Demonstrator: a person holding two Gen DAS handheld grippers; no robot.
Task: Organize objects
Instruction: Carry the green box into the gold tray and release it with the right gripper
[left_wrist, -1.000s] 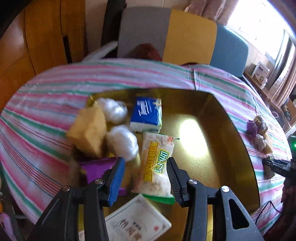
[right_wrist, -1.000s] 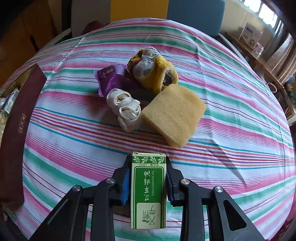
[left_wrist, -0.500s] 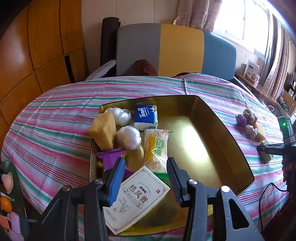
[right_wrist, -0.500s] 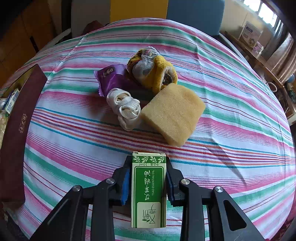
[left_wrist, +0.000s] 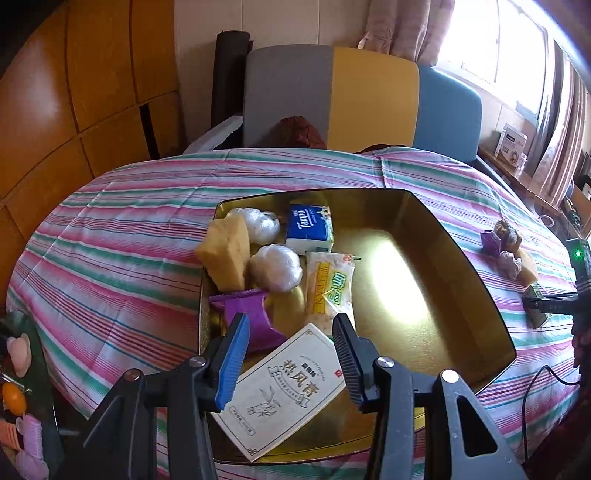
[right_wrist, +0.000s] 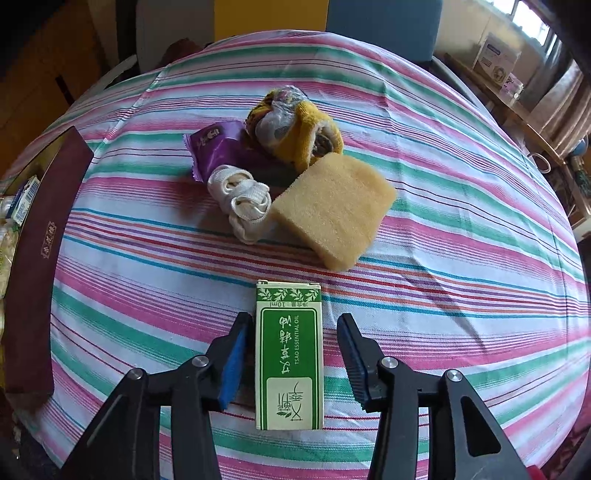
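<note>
My right gripper (right_wrist: 294, 321) points down at the striped tablecloth. Its jaws are opening, and the pads stand clear of the green essential-oil box (right_wrist: 290, 354) lying flat between them. Beyond it lie a yellow sponge (right_wrist: 332, 206), a white rolled cloth (right_wrist: 243, 199), a purple packet (right_wrist: 218, 147) and a yellow sock bundle (right_wrist: 299, 129). My left gripper (left_wrist: 290, 325) hangs open and holds nothing above the near end of the gold tray (left_wrist: 461, 266). In the tray lie a white box (left_wrist: 284, 384), a snack packet (left_wrist: 328, 291), a tissue pack (left_wrist: 310, 229), a sponge (left_wrist: 227, 254) and wrapped white balls (left_wrist: 275, 266).
The tray's dark red outer wall (right_wrist: 40, 258) stands at the left edge of the right wrist view. Chairs (left_wrist: 369, 96) stand behind the round table. A black cable (left_wrist: 535, 387) hangs off the table's right edge. Small pink items (left_wrist: 22, 369) sit low on the left.
The right jaws have parted and let go of the green box, which stays on the cloth. The left gripper drew back and up from the tray, so more of the tray shows.
</note>
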